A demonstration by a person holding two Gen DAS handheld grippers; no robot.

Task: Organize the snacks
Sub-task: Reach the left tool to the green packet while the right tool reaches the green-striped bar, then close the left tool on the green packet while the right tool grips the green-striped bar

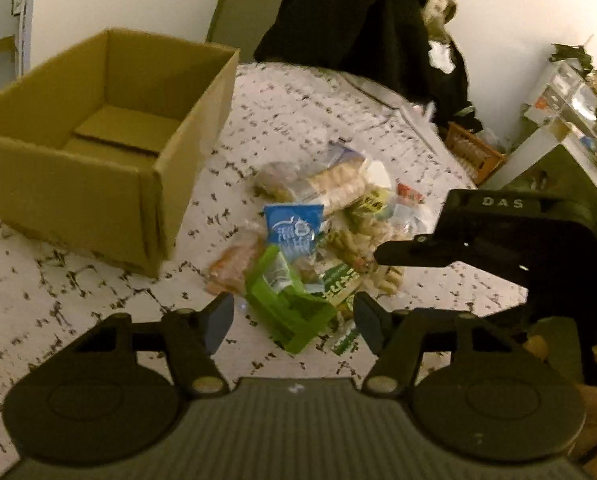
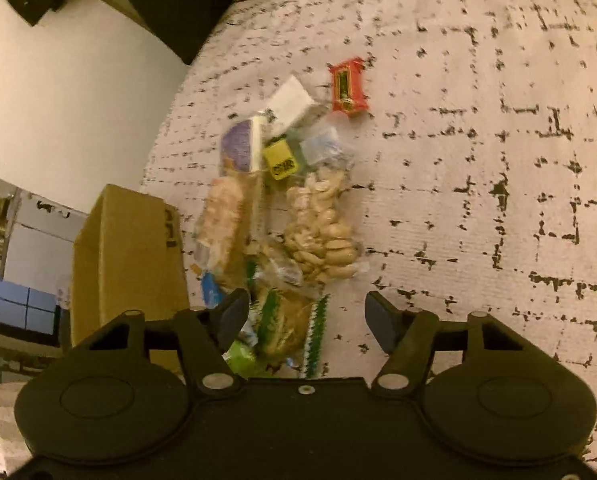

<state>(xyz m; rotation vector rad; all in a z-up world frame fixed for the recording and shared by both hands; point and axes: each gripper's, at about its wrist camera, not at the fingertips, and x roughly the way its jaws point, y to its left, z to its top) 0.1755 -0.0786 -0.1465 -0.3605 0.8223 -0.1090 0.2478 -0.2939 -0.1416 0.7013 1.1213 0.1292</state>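
Left wrist: left claw (image 1: 294, 320) spread wide, empty, over green packet (image 1: 288, 306) at near edge of snack pile (image 1: 326, 220); empty cardboard box (image 1: 98, 152) just left on patterned bedcover (image 1: 298, 120). Best closed squarely across packet.

Right wrist: right claw (image 2: 306, 320) agape, holding nothing; peanut bag (image 2: 324, 228) mid-pile, crinkly; red bar (image 2: 348, 86) apart.

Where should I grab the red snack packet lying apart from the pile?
Take the red packet across its narrow width at mid-length, coming straight down. It lies flat and alone on the patterned cover, long sides bare, so the open right hand-held gripper can straddle it.
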